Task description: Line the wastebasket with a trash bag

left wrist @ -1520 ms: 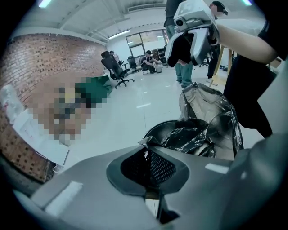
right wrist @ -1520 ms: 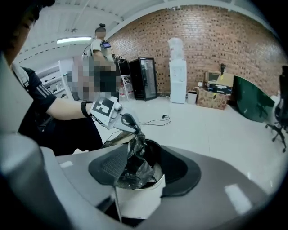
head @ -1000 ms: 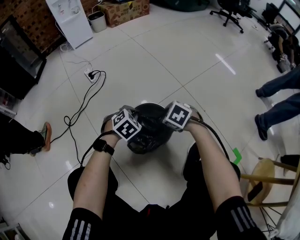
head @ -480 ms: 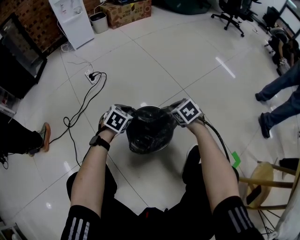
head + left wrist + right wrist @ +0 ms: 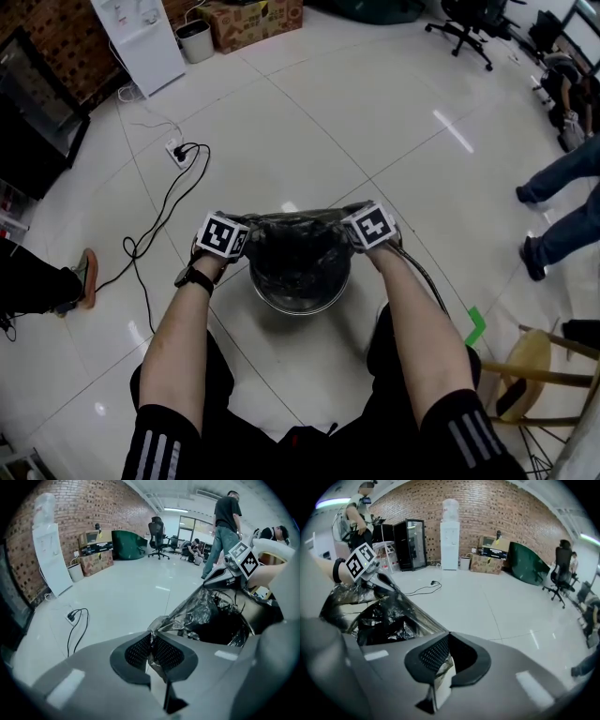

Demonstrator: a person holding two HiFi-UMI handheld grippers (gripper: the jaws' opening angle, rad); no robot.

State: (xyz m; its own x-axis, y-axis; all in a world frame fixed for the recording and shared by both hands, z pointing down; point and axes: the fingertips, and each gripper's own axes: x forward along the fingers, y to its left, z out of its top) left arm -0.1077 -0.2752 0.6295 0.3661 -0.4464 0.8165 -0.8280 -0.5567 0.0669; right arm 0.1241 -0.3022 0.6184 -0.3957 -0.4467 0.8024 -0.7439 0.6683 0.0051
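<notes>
A round wastebasket (image 5: 302, 302) is seen standing on the pale tiled floor (image 5: 375, 122), just in front of the person's knees, and a black trash bag (image 5: 298, 255) is hung down inside it. The bag's mouth is stretched wide from left to right between the two grippers, which are held at opposite sides of the basket's rim and pointed steeply downward. The left gripper (image 5: 246, 232) is closed, and a crumpled fold of the bag's edge is pinched between its ribbed pads (image 5: 137, 651). The right gripper (image 5: 349, 227) is likewise closed, with a shiny strip of the bag's film clamped between its pads (image 5: 432, 653). In each gripper view the other gripper's marker cube is seen across the dark opening of the bag. Whether the film is yet folded over the rim cannot be told. A black cable (image 5: 159, 225) is laid across the floor at the left, plugged into a power strip (image 5: 181, 148), well apart from the basket. A wooden stool (image 5: 534, 361) and a green tape mark (image 5: 474, 323) are seen at the right. A water dispenser (image 5: 141, 37) and a cardboard box (image 5: 248, 21) are set by the far wall.
</notes>
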